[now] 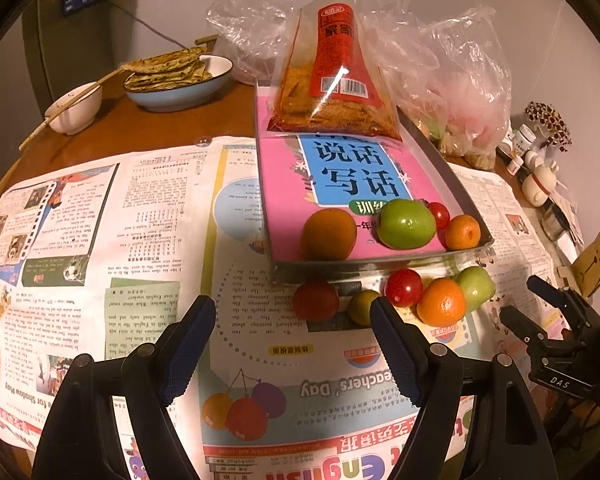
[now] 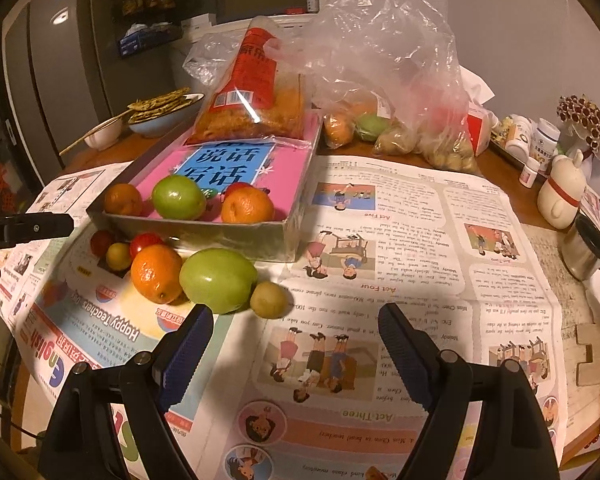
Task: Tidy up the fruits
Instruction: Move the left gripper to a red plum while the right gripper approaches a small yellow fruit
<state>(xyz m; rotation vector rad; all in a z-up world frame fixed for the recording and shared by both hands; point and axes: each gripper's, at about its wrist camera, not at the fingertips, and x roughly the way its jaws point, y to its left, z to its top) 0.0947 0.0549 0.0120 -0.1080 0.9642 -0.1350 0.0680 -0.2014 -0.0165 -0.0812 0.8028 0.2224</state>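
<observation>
Fruits lie in two groups around the grey tray (image 2: 228, 236): some loose on the newspaper (image 2: 400, 240) just in front of its near wall, some already inside it.

Nearest the right gripper (image 2: 296, 332), whose jaws stand wide apart and hold nothing, sit a small yellow-green fruit (image 2: 268, 300), a big green apple (image 2: 218, 280) and an orange (image 2: 156, 274), the last two touching each other. Behind the orange, close to the tray wall, are a cherry tomato (image 2: 145, 240), a second small yellow-green fruit (image 2: 119, 256) and a darker red one (image 2: 101, 242).

All look round, smooth and firm, likely light; the tomatoes are probably the softest and could burst under a hard squeeze. I judge a grip across the widest part safest, as round skins may slip or roll away.

The left gripper (image 1: 292, 322) hovers low over the paper, pointed at the same row in front of the tray, jaws also spread and empty.

Inside the tray, on a pink book (image 2: 260, 160), rest an apple (image 2: 179, 197), two oranges and a tomato, with a snack bag (image 2: 252, 92) at the far end.
</observation>
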